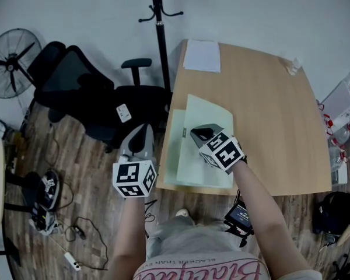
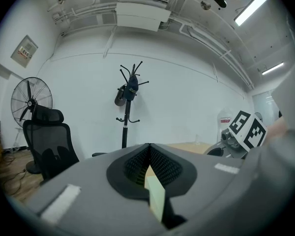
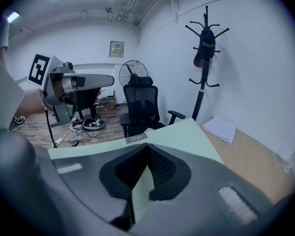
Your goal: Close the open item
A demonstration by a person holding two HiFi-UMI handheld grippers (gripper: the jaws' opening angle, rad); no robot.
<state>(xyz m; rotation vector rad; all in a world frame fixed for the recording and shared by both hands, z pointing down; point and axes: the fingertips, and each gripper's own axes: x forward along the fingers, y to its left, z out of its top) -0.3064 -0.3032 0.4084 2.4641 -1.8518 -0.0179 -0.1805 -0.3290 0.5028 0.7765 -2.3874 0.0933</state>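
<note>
Fingers (image 2: 88,191) of left gripper (image 1: 143,130), right gripper (image 1: 203,134) pressed shut on one pale green paper folder (image 1: 209,165), over one light wooden table (image 1: 268,109).

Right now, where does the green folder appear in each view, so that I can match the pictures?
Head view: the folder lies at the near left edge of the table.
Left gripper view: only a thin folder edge, bottom centre, between the jaws.
Right gripper view: the folder spreads across the middle, and one edge sits between the jaws.
Shared landmark: the coat stand.
</note>
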